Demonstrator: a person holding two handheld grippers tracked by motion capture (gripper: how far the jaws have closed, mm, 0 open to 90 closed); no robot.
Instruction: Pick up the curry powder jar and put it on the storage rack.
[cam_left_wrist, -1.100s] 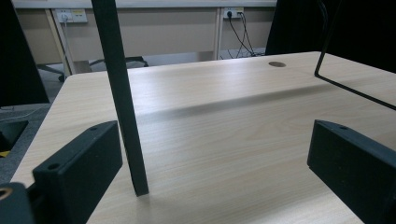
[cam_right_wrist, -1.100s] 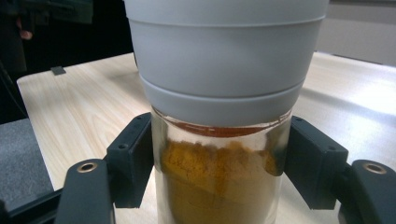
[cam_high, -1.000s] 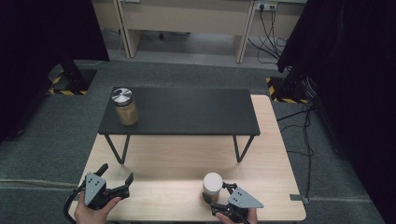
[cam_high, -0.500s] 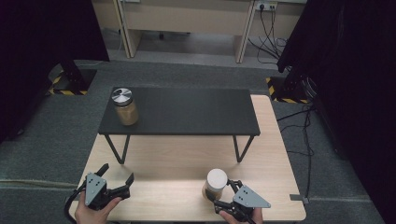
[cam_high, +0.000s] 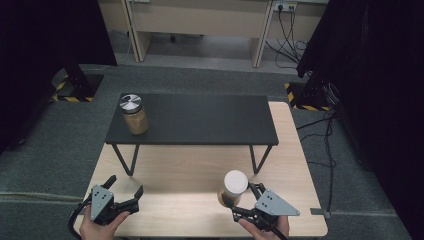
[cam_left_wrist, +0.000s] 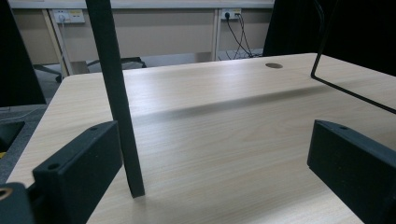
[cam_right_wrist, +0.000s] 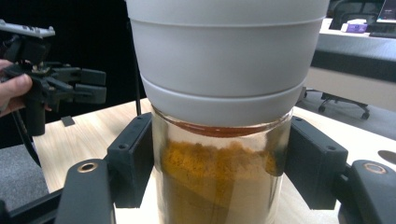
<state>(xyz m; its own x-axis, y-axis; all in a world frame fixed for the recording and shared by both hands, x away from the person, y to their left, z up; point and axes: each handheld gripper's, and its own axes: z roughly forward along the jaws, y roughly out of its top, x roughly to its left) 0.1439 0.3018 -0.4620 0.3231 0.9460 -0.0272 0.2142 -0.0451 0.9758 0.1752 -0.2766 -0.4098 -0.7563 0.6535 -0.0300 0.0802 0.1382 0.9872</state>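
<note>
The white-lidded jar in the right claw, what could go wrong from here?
The right claw grips the white-lidded jar by its smooth glass, below the lid; it might slip if lifted fast. The black shelf stands just ahead, so a low lift could knock the jar against the shelf's edge. The jar sits near the wooden table's front edge, so a fumble could send it off.

A small table (cam_high: 200, 120) stands on the back of a desk (cam_high: 180, 175). One jar (cam_high: 134, 114) sits on its left end; another jar (cam_high: 233, 188) is in front, right.
</note>
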